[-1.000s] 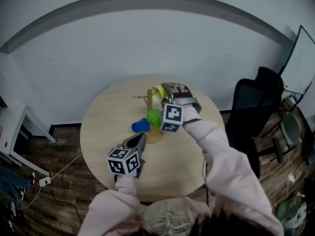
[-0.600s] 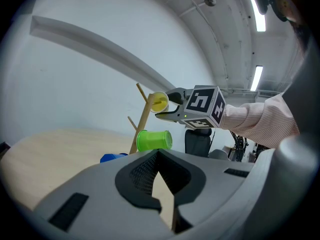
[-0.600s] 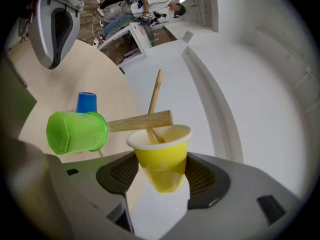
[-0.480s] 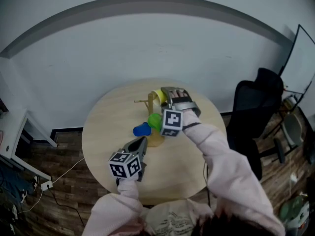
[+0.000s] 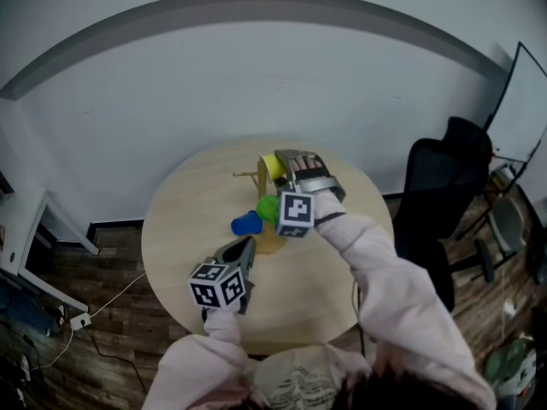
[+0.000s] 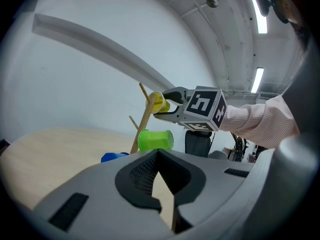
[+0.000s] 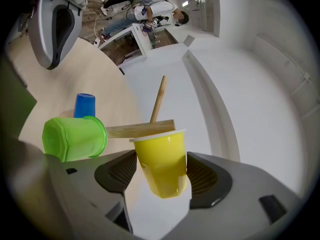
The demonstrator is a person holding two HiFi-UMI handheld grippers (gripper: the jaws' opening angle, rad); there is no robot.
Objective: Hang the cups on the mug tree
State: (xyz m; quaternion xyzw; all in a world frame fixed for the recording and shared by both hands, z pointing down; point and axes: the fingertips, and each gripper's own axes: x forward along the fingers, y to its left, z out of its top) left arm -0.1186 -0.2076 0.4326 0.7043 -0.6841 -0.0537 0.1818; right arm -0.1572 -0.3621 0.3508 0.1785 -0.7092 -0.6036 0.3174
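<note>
The wooden mug tree stands mid-table. A green cup hangs sideways on one peg, and a blue cup sits low beside the trunk. The yellow cup hangs tilted at a wooden peg, between the jaws of my right gripper. Those jaws are opening, and the pads stand right beside the cup's sides. My left gripper rests shut and empty, low over the table in front of the tree. From the left gripper view the green cup and yellow cup show on the tree.
The round pale wooden table carries only the tree and cups. A black office chair stands to the right, past the table's edge. A white wall lies behind, and a white desk is at the far left.
My right gripper has shifted slightly with the yellow cup at the tree's upper peg. The left gripper has stayed where it was.
</note>
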